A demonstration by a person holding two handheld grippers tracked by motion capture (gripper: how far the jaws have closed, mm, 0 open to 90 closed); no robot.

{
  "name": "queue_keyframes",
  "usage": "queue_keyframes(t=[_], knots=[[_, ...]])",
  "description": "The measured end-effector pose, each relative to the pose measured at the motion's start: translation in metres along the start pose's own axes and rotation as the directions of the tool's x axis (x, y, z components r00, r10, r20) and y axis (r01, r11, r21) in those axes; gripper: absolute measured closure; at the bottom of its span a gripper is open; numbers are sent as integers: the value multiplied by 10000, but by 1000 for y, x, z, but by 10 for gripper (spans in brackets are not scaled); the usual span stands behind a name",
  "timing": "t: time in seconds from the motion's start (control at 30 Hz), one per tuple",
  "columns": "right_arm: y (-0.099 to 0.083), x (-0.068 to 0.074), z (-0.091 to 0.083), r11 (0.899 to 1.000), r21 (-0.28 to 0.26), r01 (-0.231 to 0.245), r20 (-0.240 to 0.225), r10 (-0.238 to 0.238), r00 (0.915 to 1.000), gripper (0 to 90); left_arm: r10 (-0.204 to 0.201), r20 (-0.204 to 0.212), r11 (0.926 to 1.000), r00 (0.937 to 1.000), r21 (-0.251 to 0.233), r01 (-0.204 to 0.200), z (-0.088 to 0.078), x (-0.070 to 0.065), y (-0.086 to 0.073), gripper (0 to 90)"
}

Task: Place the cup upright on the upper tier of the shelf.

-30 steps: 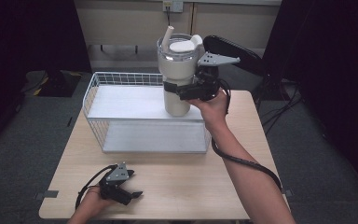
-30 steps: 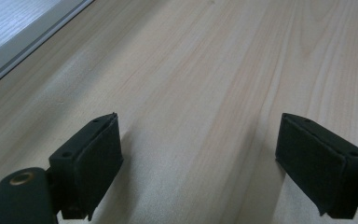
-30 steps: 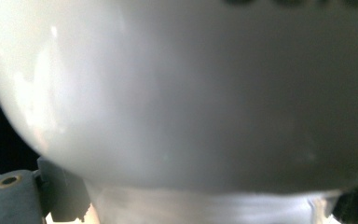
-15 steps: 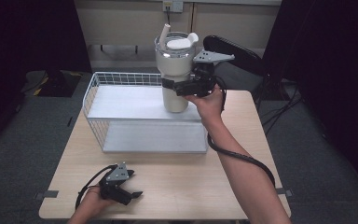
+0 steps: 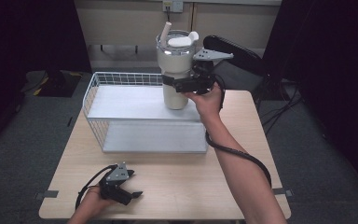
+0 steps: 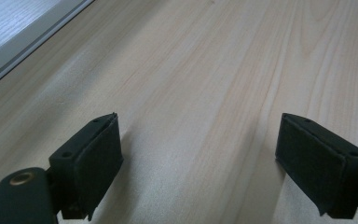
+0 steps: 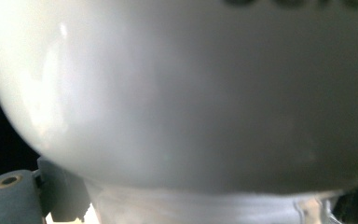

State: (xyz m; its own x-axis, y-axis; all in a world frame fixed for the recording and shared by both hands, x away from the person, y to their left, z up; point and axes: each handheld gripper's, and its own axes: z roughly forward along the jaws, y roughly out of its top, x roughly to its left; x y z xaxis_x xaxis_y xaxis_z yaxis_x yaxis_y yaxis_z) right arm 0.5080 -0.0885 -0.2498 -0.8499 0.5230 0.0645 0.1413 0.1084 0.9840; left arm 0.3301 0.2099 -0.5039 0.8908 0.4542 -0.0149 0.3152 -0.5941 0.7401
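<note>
A tall cream tumbler with a clear lid and a straw stands upright over the far right end of the white wire basket. My right gripper is shut on the tumbler's narrow lower part, and the cup's pale wall looms right in front of its camera. Whether the tumbler's base touches the basket floor I cannot tell. My left gripper rests open near the table's front left edge; its two black pads stand wide apart over bare wood.
The wooden table has free room in front of the basket. A black chair back stands just behind the tumbler. The right gripper's cable trails along the forearm. The basket's white edge lies ahead of the left gripper.
The right gripper has carried the tumbler a little to the left and lower, toward the basket's far right end. The left gripper has stayed put.
</note>
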Motion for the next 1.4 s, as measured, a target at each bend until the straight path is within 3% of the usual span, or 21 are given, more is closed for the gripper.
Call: queue_keyframes(t=[0.63, 1.1, 1.4], knots=[[-9, -7, 21, 9999, 111, -75, 251, 73, 9997, 93, -42, 0, 10000, 10000, -33, 42, 0, 0, 0, 136], [-15, -14, 24, 9998, 1, -197, 385, 197, 9991, 93, -6, 1, 10000, 10000, 6, 6, 0, 0, 0, 136], [-19, -13, 22, 9999, -161, -13, 488, 21, 9988, 90, -36, -1, 10000, 10000, -17, 36, 0, 0, 0, 136]])
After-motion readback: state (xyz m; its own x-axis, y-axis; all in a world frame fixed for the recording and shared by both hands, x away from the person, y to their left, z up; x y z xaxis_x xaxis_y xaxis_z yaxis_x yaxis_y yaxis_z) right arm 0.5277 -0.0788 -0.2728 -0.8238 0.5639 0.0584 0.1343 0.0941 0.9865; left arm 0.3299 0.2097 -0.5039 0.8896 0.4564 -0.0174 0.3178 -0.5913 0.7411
